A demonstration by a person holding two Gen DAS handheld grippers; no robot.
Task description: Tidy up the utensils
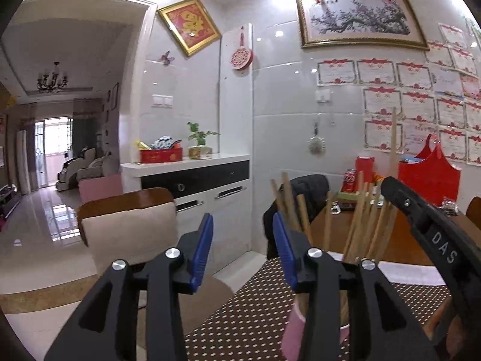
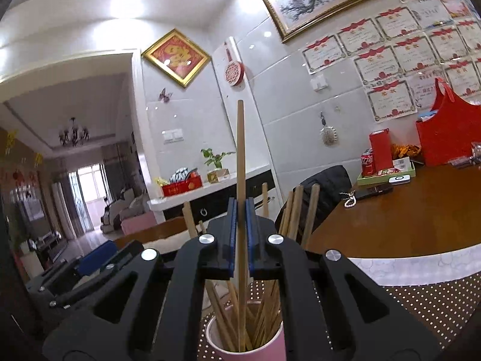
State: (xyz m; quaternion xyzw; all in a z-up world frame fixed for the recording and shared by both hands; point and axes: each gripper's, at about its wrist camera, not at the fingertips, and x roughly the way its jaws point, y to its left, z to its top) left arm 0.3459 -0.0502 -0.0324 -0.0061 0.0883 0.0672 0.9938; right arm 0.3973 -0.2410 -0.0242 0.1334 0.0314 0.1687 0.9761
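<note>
Nearest the lens in the right wrist view, the right tongs are clenched on a single wooden chopstick, its blue pads pressed against the stick from both sides. The chopstick stands nearly upright, its upper end rising well above the pads and its lower end reaching down inside the pink cup directly below. That cup holds a bundle of other chopsticks that lean outward against its rim. The cup stands on a brown dotted mat laid over the wooden surface. Beyond the cup, on the far part of the surface, a red soda can stands on a green tray beside a red bag. In the left wrist view the left tongs are released, blue pads spread wide with nothing between them, held just to the left of the cup, whose chopsticks show behind the right-hand finger. A cushioned chair stands behind the left tongs, beyond the mat's edge.
</note>
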